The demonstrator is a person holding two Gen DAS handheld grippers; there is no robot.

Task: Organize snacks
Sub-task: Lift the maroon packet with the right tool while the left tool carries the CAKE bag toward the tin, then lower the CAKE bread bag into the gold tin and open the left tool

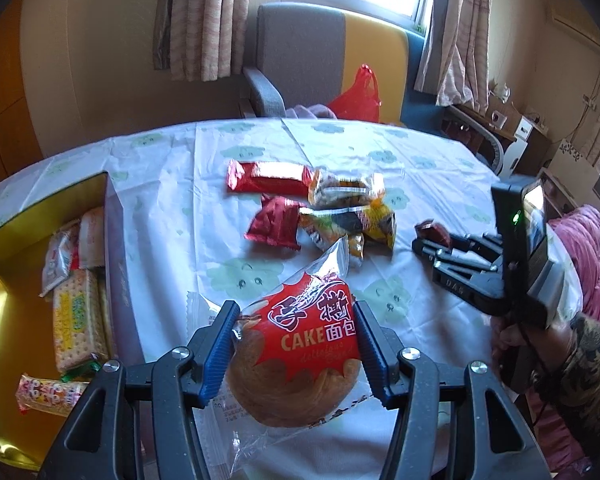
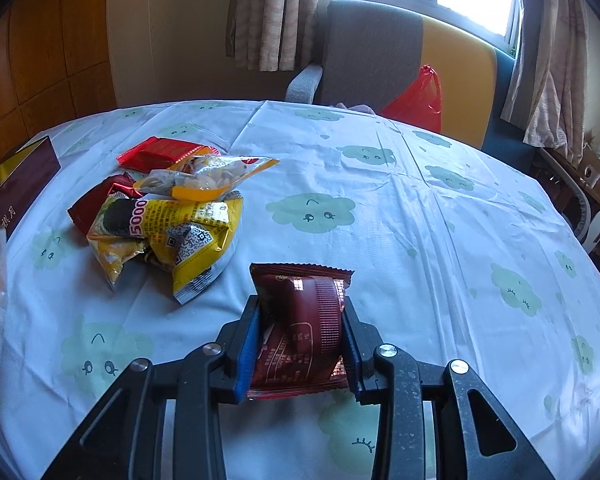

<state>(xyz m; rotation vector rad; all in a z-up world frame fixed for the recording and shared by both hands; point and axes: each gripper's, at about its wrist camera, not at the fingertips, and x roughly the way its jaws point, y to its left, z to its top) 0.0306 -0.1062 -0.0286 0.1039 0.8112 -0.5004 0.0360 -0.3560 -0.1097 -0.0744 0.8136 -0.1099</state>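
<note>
Two snacks in hand at once, one per tool. Left tool (image 1: pixel 296 344) clamped across the middle of a cake bread packet (image 1: pixel 300 356), blue pads pressing the clear wrapper on both sides, loose wrapper ends sticking out front and back; gripped at the fat part, probably so the soft bun does not slide out. Held above the near edge of the desk (image 1: pixel 172 200), just beside the gold-lined box (image 1: pixel 4 240) at the left edge. Already in that box: a cracker pack (image 1: pixel 78 320) and other small white-and-red packets, laid flat side by side, so the box reads as the collecting place. Short sideways move and a gentle release needed; too hard a squeeze likely to crush the bun.

Right tool (image 2: pixel 300 340) closed on a dark red snack packet (image 2: pixel 304 328), jaws biting its two long sides, wrapper bowed upward between them. Carried low over the near-middle of the desk, well apart from the box, presumably waiting its turn.

Still loose toward the middle of the desk, left of centre: a pile of yellow packets (image 2: pixel 168 236), a clear bag of pale pieces (image 2: pixel 204 176) on top, and red foil packets (image 2: pixel 160 156) behind. Several pickups left, then; sorting judged partway done. Beyond the far edge, a chair (image 2: pixel 372 52) with a red plastic bag (image 2: pixel 416 100).
</note>
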